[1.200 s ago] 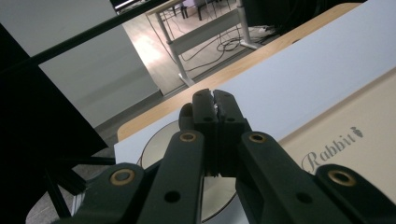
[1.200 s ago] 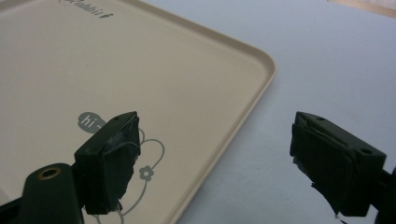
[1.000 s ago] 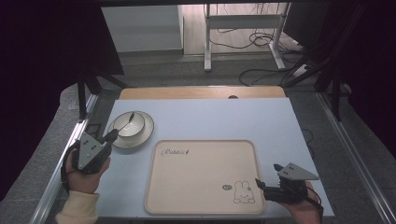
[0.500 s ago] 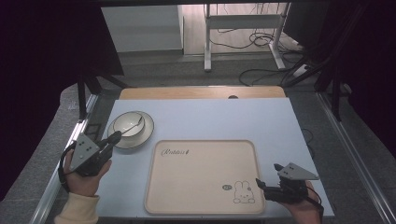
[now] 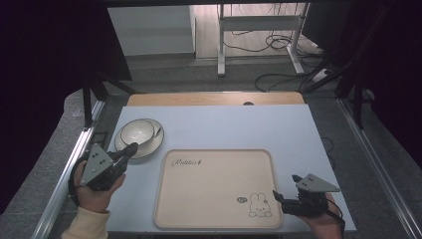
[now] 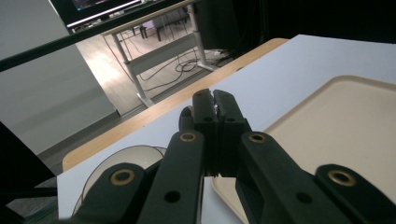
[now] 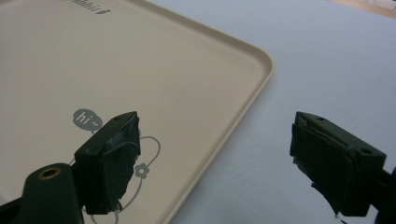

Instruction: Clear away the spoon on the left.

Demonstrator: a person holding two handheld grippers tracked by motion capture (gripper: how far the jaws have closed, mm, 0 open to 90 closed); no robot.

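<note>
Closely, left gripper [image 5: 130, 148] meets saucer [image 5: 149, 145] rim.

We see a pale blue worktop [image 5: 224, 129] with a light brown wooden strip along its far edge. On it lies a cream tray [image 5: 216, 186]. The tray has dark curly writing at one corner, and at another a little white rabbit drawn in dark lines beside a small grey bubble that says "hi". The cup [image 5: 138, 132] and saucer [image 5: 149, 146] are cream white. Both tongs [image 5: 130, 149] [image 5: 284, 188] are black, with grey plates on top.
</note>
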